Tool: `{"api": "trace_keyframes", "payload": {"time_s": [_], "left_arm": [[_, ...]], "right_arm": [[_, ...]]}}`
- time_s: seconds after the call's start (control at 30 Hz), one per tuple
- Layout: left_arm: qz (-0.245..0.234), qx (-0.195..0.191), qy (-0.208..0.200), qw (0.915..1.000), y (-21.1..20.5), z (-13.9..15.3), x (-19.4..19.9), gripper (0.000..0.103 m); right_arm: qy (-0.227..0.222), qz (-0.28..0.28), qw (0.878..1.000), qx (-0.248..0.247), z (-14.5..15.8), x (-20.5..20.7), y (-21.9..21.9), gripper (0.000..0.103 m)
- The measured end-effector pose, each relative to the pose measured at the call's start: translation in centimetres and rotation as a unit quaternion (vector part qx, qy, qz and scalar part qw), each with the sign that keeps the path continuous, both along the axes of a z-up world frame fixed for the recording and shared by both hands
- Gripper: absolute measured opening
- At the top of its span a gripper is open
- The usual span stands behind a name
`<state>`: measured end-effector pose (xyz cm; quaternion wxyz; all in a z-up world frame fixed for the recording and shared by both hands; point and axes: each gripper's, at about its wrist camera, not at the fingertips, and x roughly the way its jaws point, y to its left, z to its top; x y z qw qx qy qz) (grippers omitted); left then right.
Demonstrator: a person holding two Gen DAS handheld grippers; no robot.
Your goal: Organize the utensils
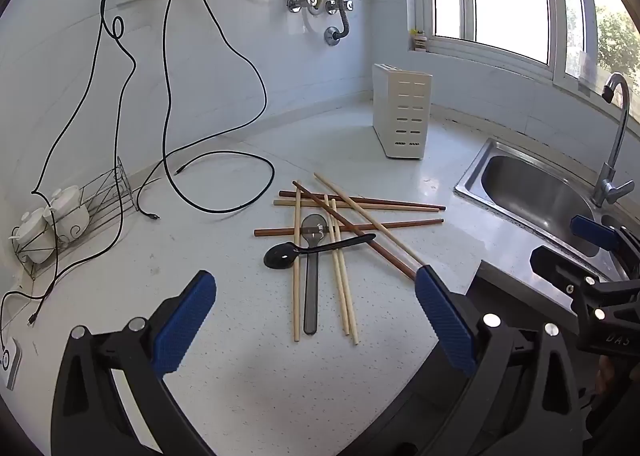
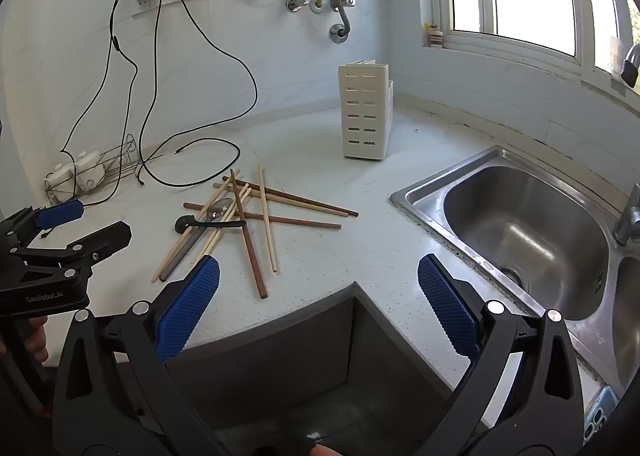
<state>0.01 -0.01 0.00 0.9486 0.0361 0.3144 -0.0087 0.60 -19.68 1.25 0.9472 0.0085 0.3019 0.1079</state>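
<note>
1. Speckled white stone counter (image 1: 248, 376), glossy; a jumbled pile of thin round chopsticks (image 1: 362, 212) lies mid-counter, pale wood and dark brown crossed over each other
2. In the pile: grey translucent spoon (image 1: 311, 288) under a glossy black spoon (image 1: 316, 250)
3. Cream slotted plastic utensil holder (image 1: 402, 116) upright near the back wall, well apart from the pile
4. Stainless sink (image 2: 524, 224) to the right
5. Left claw (image 1: 316, 320) wide open, blue ribbed pads, holds nothing, hovers just before the pile
6. Right claw (image 2: 320, 304) wide open, empty, over the counter edge
</note>
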Motion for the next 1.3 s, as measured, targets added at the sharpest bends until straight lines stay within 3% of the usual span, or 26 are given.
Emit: {"api": "trace_keyframes", "payload": {"time_s": [1.3], "left_arm": [[-0.001,-0.002,0.001,1.0,-0.42,-0.22,0.48,0.098]], "right_arm": [[0.0,0.004,1.0,0.0,0.01,0.44,0.1,0.095]]}}
